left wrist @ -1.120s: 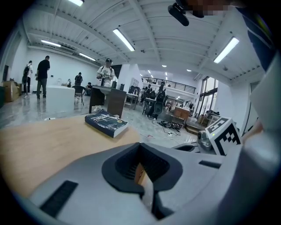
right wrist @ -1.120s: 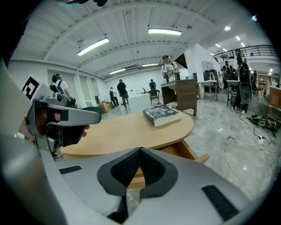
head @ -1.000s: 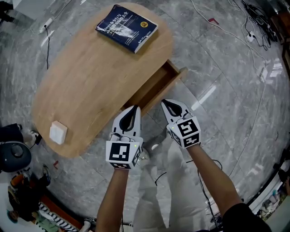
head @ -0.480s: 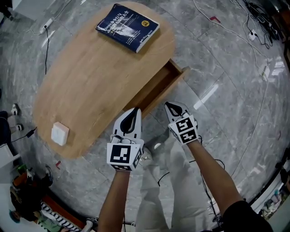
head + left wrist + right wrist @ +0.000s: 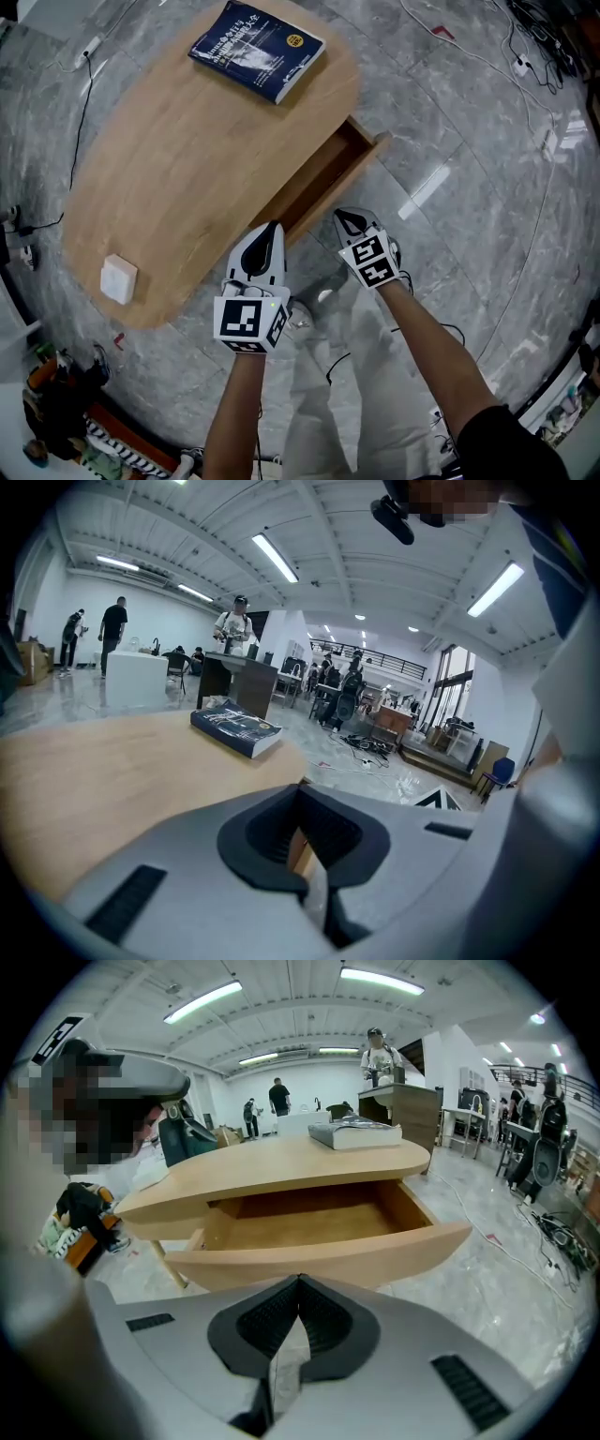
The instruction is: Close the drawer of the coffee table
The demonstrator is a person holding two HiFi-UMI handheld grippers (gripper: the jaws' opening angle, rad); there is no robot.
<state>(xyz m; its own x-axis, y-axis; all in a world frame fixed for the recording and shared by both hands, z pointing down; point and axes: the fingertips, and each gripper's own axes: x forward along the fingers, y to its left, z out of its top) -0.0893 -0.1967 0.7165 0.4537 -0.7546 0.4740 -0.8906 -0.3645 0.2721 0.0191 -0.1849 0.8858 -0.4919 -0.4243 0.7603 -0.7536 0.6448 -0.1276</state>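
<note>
The drawer (image 5: 330, 172) hangs open off the table (image 5: 178, 169) edge, just ahead of R gripper (image 5: 348, 218). R and L gripper (image 5: 266, 234) both pinched closed, empty. Stiff wood, prob slides easy: don't grab, push w/ closed tips at mid-front.

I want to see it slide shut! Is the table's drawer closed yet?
Not yet. Nothing looks done: the light wooden drawer is open and empty under the oval wooden coffee table. In hand: the right tool, shut, faces its front panel; the left tool, shut, hovers beside. Left: push it in.
</note>
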